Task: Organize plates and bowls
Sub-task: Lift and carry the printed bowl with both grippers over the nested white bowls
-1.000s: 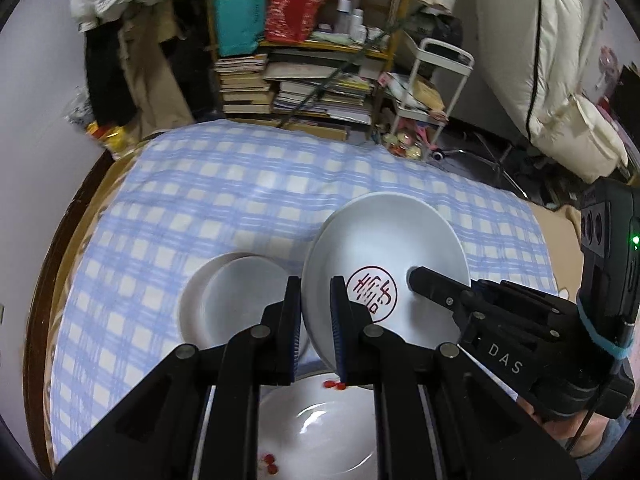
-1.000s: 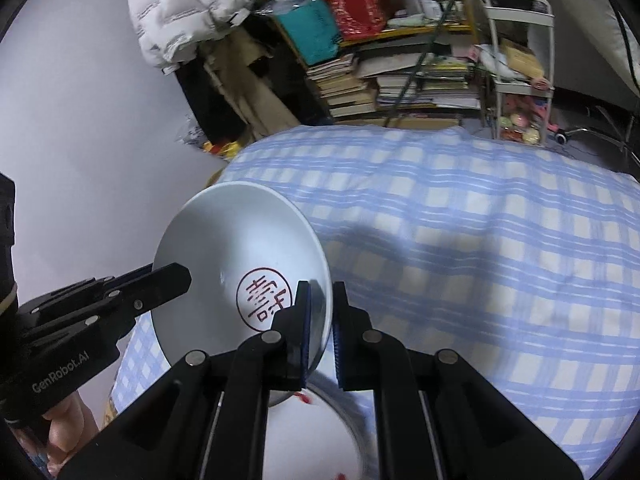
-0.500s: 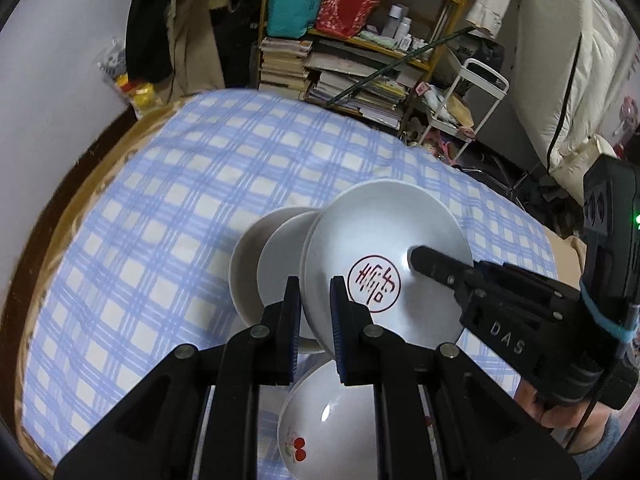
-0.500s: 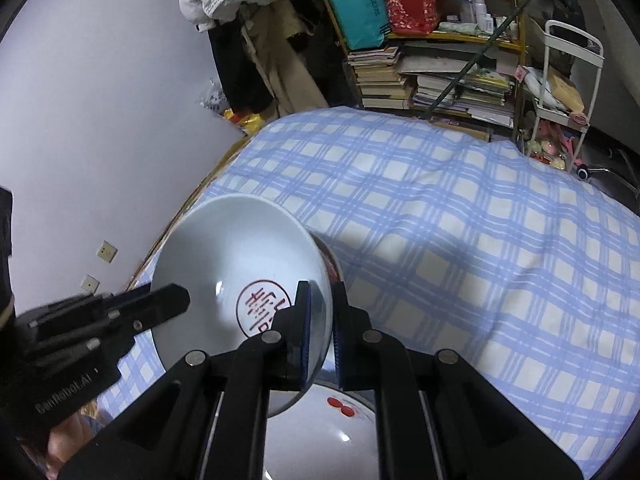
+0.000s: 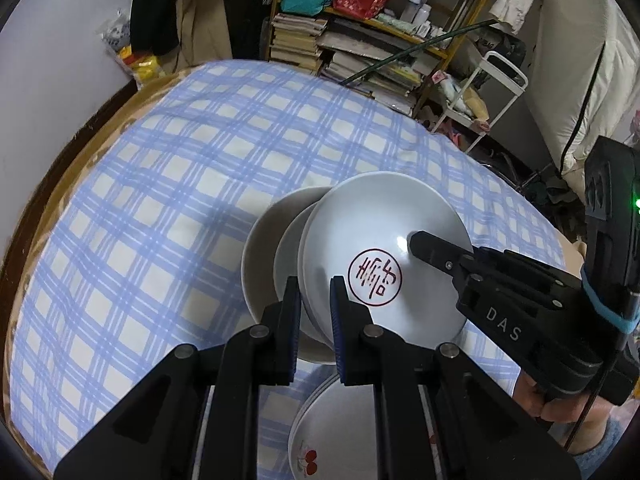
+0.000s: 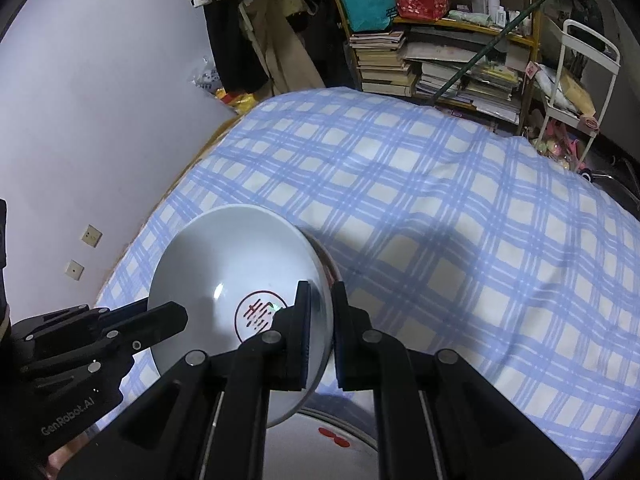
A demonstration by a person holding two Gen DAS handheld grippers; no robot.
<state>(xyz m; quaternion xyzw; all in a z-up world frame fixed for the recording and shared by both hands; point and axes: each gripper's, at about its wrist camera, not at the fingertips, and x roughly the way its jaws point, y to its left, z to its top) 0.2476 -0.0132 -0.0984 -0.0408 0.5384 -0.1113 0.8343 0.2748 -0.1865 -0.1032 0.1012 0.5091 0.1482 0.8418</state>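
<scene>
Checked blue cloth (image 5: 168, 184) covers your table; both your left gripper (image 5: 315, 312) and right gripper (image 6: 320, 320) pinch opposite rims of the red-stamped bowl (image 5: 384, 256), above stacked bowls (image 5: 264, 264) near the table's near edge.

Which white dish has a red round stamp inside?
The bowl gripped at its rim from both sides; the stacked bowls behind it are plain, the plates below show cherries.

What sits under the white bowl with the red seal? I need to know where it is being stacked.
Under the bowl with the red seal, held by both tongs, two more nested bowls show at its left. Their insides are covered.
</scene>
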